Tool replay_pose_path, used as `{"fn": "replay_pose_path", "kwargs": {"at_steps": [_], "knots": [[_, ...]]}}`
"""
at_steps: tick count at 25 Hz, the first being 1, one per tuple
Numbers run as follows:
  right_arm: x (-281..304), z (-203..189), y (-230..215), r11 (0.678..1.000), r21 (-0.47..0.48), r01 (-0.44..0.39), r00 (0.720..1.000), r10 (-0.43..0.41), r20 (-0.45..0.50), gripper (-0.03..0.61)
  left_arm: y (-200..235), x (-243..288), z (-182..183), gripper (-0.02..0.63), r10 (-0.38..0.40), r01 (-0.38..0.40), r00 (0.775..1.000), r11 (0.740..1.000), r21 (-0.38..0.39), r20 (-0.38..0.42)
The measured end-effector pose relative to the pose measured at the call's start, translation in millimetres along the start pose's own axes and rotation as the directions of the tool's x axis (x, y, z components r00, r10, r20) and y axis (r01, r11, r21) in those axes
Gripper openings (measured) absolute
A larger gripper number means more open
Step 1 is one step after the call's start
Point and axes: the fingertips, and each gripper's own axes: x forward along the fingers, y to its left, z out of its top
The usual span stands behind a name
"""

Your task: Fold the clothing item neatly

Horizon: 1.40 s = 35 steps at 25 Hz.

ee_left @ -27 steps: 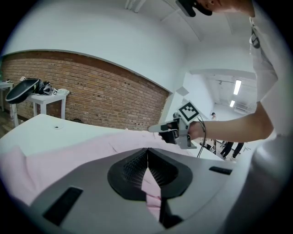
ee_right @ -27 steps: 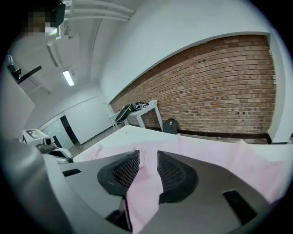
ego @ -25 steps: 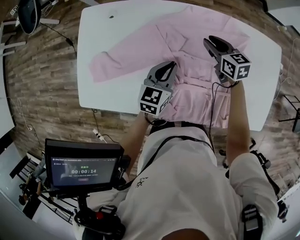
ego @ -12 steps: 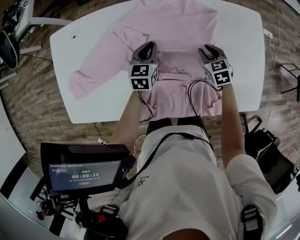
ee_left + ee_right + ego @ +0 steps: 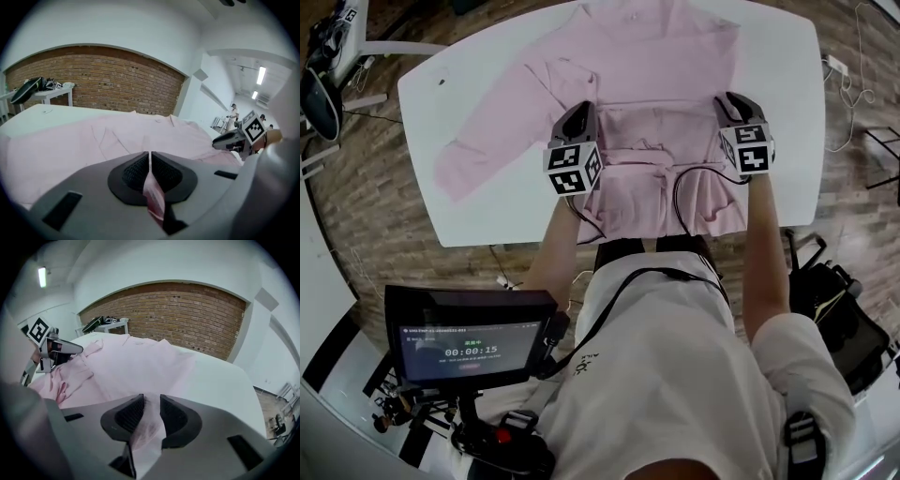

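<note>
A pink long-sleeved shirt [image 5: 656,56] lies spread on the white table [image 5: 487,206], collar at the far end and one sleeve stretched out to the left. My left gripper [image 5: 584,111] is at the shirt's left side and is shut on a thin pinch of the pink cloth [image 5: 152,187]. At the shirt's right side, my right gripper [image 5: 724,98] grips a thicker bunch of cloth [image 5: 147,432], its jaws having just closed a little further on it. A wrinkled ridge [image 5: 652,159] runs between the two grippers. The hem reaches the table's near edge.
A monitor [image 5: 469,347] on a rig sits below left, in front of the person's body. Cables [image 5: 839,70] lie at the table's right end and a stand [image 5: 319,84] on the wooden floor at far left. A brick wall [image 5: 187,315] stands behind the table.
Both grippers have come down toward the table with the cloth in them. The right one has swung across, and they now stand level at the shirt's two sides. The head view has shifted.
</note>
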Motion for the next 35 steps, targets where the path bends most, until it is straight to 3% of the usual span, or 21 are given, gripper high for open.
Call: {"fn": "replay_pose_path", "kwargs": {"at_steps": [4,8,12,16,18,19,22,24,27,33,35], "knots": [[-4,-4,-10,1.0,-0.026,0.01,1.0,-0.01,0.009,0.112,-4,5,-13,0.003,0.025,-0.024,0.999,0.999,0.028,-0.027],[-12,-15,-38,0.995,-0.034,0.096,0.995,-0.097,-0.02,0.109,6,1,-10,0.003,0.068,-0.068,0.998,0.998,-0.007,-0.004],[-19,-1,-41,0.997,-0.008,0.077,0.996,-0.076,0.039,0.109,6,0,-6,0.003,0.062,-0.062,0.998,0.998,-0.004,-0.004],[-26,33,-19,0.998,-0.057,0.041,0.993,-0.034,0.115,0.109,-14,-6,15,0.003,0.034,-0.038,0.998,0.997,0.073,0.045],[-30,56,5,0.999,-0.037,-0.036,0.986,0.042,0.161,0.109,-32,-7,22,0.003,-0.028,0.023,0.998,0.995,0.098,0.052],[-29,67,26,0.993,-0.012,-0.115,0.976,0.115,0.182,0.109,-38,-6,23,0.003,-0.056,0.051,0.997,0.994,0.093,0.048],[-13,97,105,0.925,0.045,-0.376,0.907,0.358,0.22,0.109,-38,-4,13,0.003,-0.094,0.093,0.995,0.995,0.03,0.03],[5,110,148,0.881,0.07,-0.467,0.87,0.445,0.21,0.11,-28,-9,7,0.003,-0.079,0.079,0.996,0.997,0.002,0.031],[32,121,177,0.865,0.136,-0.482,0.871,0.458,0.178,0.11,-14,-20,-2,0.003,-0.051,0.051,0.998,0.999,0.004,0.03],[58,113,173,0.862,0.281,-0.422,0.906,0.409,0.106,0.109,1,-39,-4,0.003,-0.023,0.023,0.999,1.0,0.012,0.041],[65,114,177,0.872,0.26,-0.415,0.91,0.406,0.09,0.047,10,-42,-2,0.003,-0.019,0.019,0.998,1.0,0.006,0.052]]}}
